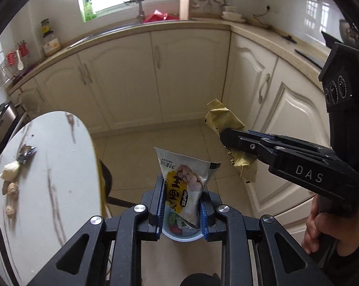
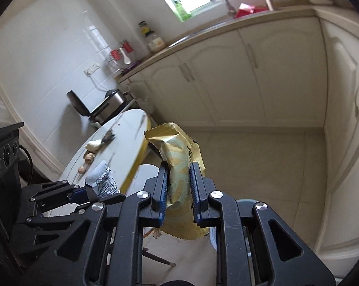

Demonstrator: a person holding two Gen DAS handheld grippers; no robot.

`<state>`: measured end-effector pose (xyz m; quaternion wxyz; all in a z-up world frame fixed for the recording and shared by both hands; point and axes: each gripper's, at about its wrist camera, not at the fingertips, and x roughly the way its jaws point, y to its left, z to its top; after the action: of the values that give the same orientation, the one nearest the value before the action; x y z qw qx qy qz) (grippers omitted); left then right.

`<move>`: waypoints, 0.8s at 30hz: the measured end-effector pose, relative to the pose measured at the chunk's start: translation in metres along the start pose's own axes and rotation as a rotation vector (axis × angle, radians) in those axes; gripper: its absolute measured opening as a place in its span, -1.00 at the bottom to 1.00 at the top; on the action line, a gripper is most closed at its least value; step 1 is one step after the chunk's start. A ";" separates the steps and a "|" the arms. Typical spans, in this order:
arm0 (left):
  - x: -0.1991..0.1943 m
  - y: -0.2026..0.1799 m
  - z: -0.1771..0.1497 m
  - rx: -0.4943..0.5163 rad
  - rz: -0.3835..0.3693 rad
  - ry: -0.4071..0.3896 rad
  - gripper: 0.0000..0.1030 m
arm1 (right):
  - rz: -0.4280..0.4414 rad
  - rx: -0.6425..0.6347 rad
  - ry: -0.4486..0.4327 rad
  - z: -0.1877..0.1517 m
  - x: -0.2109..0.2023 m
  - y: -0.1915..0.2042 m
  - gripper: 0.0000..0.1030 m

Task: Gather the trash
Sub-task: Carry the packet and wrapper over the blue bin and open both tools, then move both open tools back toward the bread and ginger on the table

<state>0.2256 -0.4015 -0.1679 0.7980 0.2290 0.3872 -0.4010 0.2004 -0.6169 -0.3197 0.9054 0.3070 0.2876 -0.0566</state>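
Left tool [image 1: 181, 205] clamped on a silver-and-yellow snack pouch [image 1: 186, 181], held over the floor beside the round marble surface [image 1: 60, 166]; its Chinese print shows only in the left view. Right tool [image 2: 179, 190] clamped on a gold wrapper [image 2: 179, 164]. "DAS" reads on the right tool's body, left view only. Walnuts [image 1: 12, 189] and a crumpled wrapper [image 1: 26, 152] lie on the surface.

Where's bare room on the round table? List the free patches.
The table is bare across its middle and near edge, right of the nuts and garlic. The left side is crowded: nuts, garlic and a dark wrapper lie bunched together.
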 end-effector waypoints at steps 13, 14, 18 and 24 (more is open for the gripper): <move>0.119 -0.013 0.015 0.066 0.029 0.167 -0.20 | -0.047 0.175 0.116 -0.043 0.058 -0.097 -0.66; 0.122 -0.014 0.017 0.073 0.034 0.164 -0.02 | -0.048 0.178 0.121 -0.044 0.062 -0.098 -0.66; 0.125 -0.018 0.018 0.105 0.083 0.138 0.33 | -0.048 0.192 0.140 -0.050 0.073 -0.106 -0.66; 0.114 -0.018 0.020 0.057 0.091 0.099 0.35 | -0.047 0.207 0.179 -0.061 0.087 -0.113 -0.66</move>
<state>0.2629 -0.4777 -0.2479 0.7885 0.2886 0.4037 -0.3634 0.2112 -0.6650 -0.4667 0.8381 0.3959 0.3668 -0.0796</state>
